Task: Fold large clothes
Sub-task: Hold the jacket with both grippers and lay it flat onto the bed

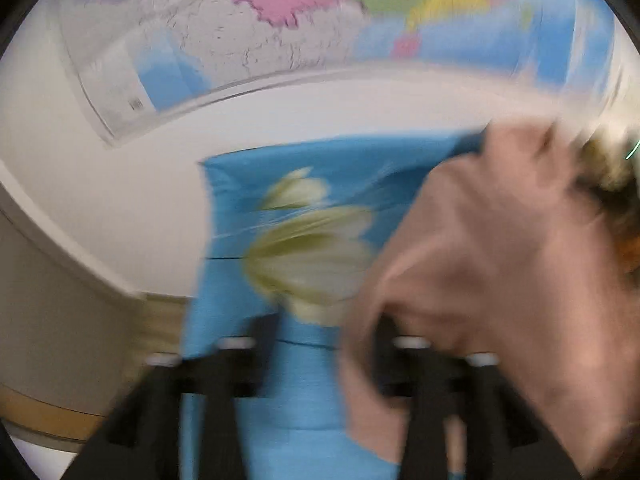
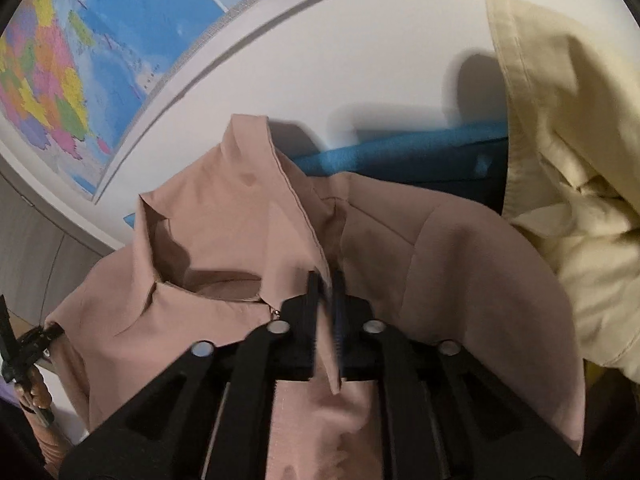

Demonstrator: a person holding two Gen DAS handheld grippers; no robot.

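Spread on the table [image 2: 360,80]: shirt [image 2: 224,216], collar toward twelve o'clock. Under it, a floral cloth [image 1: 312,240], showing out toward one o'clock. At three o'clock, a second garment [image 2: 572,160], heaped beside the shirt. Behind the table, from ten to twelve o'clock, a wall map [image 2: 80,60].

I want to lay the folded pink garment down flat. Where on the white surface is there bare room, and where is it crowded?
Bare white surface lies behind the pink garment, between the map and the cream garment. More shows left of the blue floral cloth. The right side is crowded: cream, blue and pink fabrics overlap there.
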